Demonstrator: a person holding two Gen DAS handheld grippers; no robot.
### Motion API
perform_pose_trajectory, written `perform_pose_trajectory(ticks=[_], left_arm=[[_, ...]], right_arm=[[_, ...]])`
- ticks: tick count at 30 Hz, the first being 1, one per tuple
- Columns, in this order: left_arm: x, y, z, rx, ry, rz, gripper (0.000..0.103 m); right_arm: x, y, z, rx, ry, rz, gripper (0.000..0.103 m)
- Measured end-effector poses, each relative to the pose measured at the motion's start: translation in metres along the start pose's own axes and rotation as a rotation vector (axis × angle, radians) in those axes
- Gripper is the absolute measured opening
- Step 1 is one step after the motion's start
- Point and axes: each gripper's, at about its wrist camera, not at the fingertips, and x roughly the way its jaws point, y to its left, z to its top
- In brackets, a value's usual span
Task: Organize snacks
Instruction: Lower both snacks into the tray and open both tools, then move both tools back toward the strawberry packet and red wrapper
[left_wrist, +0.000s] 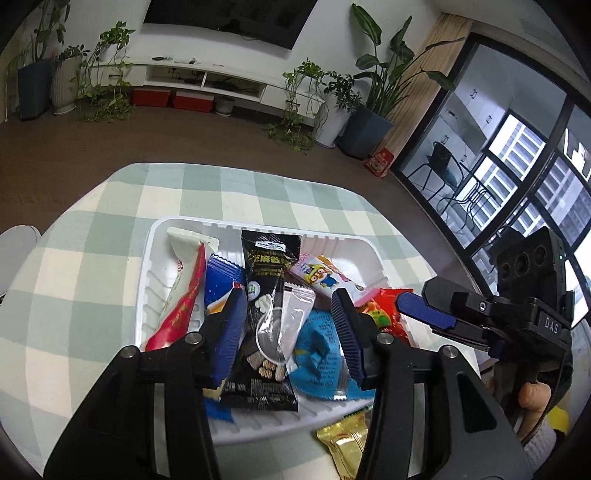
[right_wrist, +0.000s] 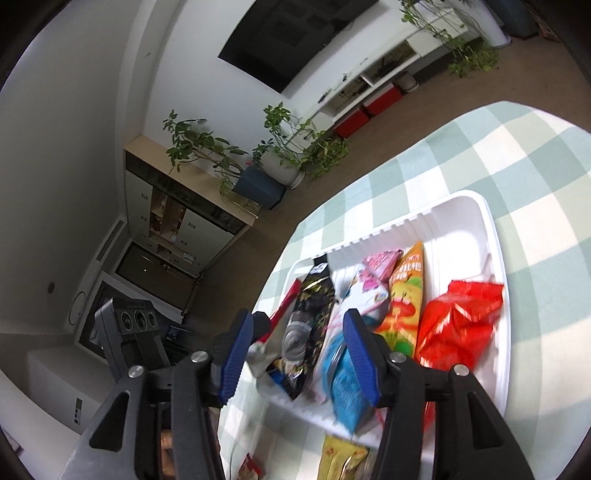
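Over the white tray (left_wrist: 155, 258) of snacks, left claw (left_wrist: 291, 325) and right claw (right_wrist: 299, 354) hang part-spread; neither pinches anything.

White tray (left_wrist: 159, 258), green-and-cream checked tablecloth (left_wrist: 92, 229), blue claw pads (left_wrist: 229, 332)

Both wrist cams sit close above white tray (left_wrist: 155, 280) (right_wrist: 495, 236), angled down; R view rolled sideways. Shared: tray, black snack packet (left_wrist: 271, 280) (right_wrist: 314, 306).

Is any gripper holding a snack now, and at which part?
No. Left gripper and right gripper are open above the white tray; nothing is pinched.
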Motion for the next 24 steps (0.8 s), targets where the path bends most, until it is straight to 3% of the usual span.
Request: perform_pose_trajectory(ticks=[12,24], left_arm=[[-0.061,-0.020,-0.051,0.070,-0.030,0.059,0.051],[-0.105,-0.033,-0.109,0.150,-0.017,0.138,0.054]], right_arm=[[-0.045,0.028,-0.059,-0.114,-0.012,-0.033,0.063],[-0.055,0.045,-0.128,-0.201,0.030,-0.108,0.063]])
